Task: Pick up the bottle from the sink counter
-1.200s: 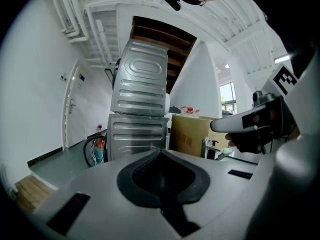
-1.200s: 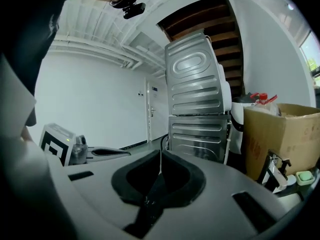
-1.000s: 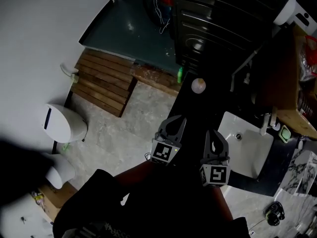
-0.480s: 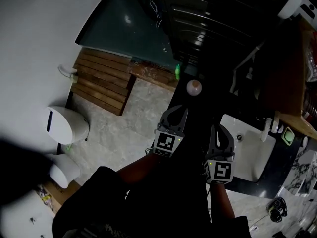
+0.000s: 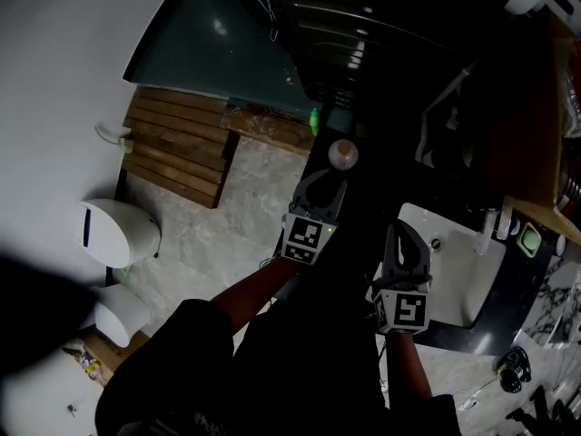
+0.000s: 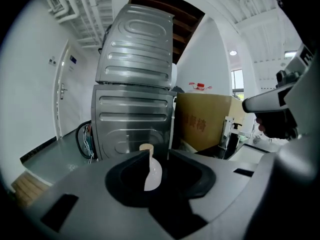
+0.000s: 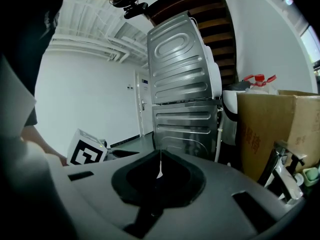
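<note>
over the counter (image 5: 356, 218), left gripper (image 5: 324, 183) just opening, empty, near bottle (image 5: 343, 153); right gripper (image 5: 403, 232) closed.

Bottle (image 5: 343, 153) — white, tan-capped — stands upright on dark counter (image 5: 361, 209).

My head camera looks steeply down from above onto the left gripper (image 5: 325, 184) and, nearer me, the right gripper (image 5: 406, 234). Each gripper camera sits close behind its own jaws and faces nearly level. The left jaws have just been opening, with nothing between them. Both gripper views share the stacked silver ribbed metal cabinets (image 6: 134, 99) straight ahead of the jaws. Both also show the brown cardboard box (image 7: 275, 129) to the right of them.
</note>
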